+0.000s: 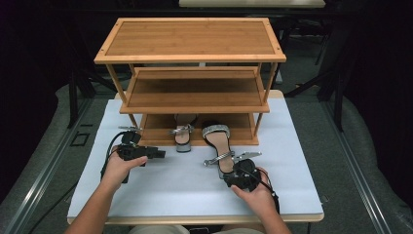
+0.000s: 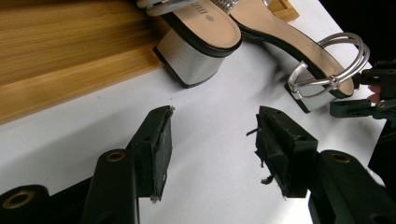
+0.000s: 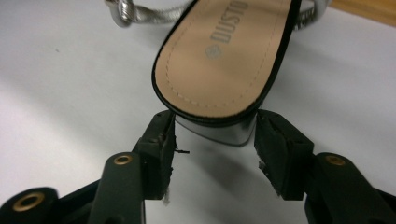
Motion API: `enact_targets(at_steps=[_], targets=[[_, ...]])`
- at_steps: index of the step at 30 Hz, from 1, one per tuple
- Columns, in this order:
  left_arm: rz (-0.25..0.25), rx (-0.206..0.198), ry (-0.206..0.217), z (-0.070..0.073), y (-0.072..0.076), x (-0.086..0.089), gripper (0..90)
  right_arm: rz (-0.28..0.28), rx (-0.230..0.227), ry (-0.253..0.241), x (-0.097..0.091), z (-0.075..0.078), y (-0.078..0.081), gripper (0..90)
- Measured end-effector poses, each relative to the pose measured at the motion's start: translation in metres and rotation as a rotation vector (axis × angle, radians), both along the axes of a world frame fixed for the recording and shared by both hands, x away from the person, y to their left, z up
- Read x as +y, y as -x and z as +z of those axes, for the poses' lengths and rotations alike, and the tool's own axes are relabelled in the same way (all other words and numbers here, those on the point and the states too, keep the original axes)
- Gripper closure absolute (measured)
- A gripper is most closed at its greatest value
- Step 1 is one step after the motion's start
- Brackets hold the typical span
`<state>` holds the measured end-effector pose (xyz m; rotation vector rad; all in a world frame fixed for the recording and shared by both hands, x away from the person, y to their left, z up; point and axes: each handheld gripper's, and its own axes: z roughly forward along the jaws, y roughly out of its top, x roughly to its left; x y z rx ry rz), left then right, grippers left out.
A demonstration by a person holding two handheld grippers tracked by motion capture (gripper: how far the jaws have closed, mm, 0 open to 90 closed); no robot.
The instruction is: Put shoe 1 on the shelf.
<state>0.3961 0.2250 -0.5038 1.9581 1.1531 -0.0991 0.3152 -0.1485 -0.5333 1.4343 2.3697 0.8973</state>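
Toe of the near sandal (image 1: 217, 141) tucked under the bamboo shoe rack (image 1: 190, 53), hidden there; brand print on its insole cut off at the frame edge in the right gripper view. Lay on the white surface (image 1: 160, 190), heel block sitting right between the pads of the right tongs (image 3: 215, 135). Spread, pads at the heel's sides, contact hard to judge. Left tongs (image 2: 212, 140) stood spread over bare surface, well apart from the second sandal (image 2: 198, 42).
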Motion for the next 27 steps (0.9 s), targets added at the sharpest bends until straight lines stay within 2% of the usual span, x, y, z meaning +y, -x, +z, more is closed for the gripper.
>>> enact_targets(at_steps=[2,5,10,14,15,16,17,18,19,20,22,23,24,25,27], targets=[[0.001,-0.001,0.002,0.0,0.0,0.0,46.0,0.004,-0.01,-0.025,0.001,0.001,-0.002,44.4],[0.0,-0.002,0.003,0.0,0.0,-0.001,46.0,0.016,-0.002,-0.035,0.003,0.002,-0.005,42.9],[0.0,-0.004,0.002,0.0,0.0,0.0,46.0,0.017,0.001,-0.027,0.005,0.004,-0.007,42.8],[0.004,0.0,0.003,-0.001,0.0,0.0,46.0,0.004,0.001,-0.079,0.0,0.009,-0.011,43.1],[0.003,0.001,0.002,-0.001,0.0,0.0,46.0,-0.003,-0.001,-0.085,0.0,0.01,-0.013,43.1],[0.004,0.001,0.002,-0.001,0.0,0.0,46.0,-0.013,-0.007,-0.068,0.001,0.011,-0.014,43.1],[0.004,0.002,0.001,-0.001,0.0,-0.001,46.0,0.015,0.006,-0.102,0.0,0.012,-0.017,43.2],[0.002,0.002,0.005,-0.002,0.0,-0.001,46.0,0.01,0.006,-0.105,0.001,0.013,-0.02,43.2],[-0.001,0.002,0.001,-0.002,-0.001,-0.001,46.0,-0.029,-0.014,-0.062,0.003,0.014,-0.021,43.3],[0.001,0.001,-0.001,-0.002,-0.001,-0.001,46.0,-0.012,-0.005,-0.092,0.003,0.015,-0.024,43.3],[-0.001,0.005,-0.004,-0.002,-0.001,-0.001,46.0,-0.027,-0.006,-0.114,0.003,0.016,-0.03,43.4],[0.0,0.005,-0.003,-0.002,-0.001,0.0,46.0,-0.013,0.023,-0.144,0.002,0.017,-0.034,43.5],[0.004,0.006,-0.001,-0.002,-0.001,0.0,46.0,-0.053,-0.001,-0.09,0.006,0.017,-0.036,43.5],[0.008,0.004,-0.004,-0.002,-0.001,0.0,46.0,-0.057,0.002,-0.076,0.008,0.016,-0.039,43.5],[0.007,0.002,-0.002,-0.002,-0.001,0.001,46.0,-0.016,0.03,-0.102,0.01,0.015,-0.044,43.5]])
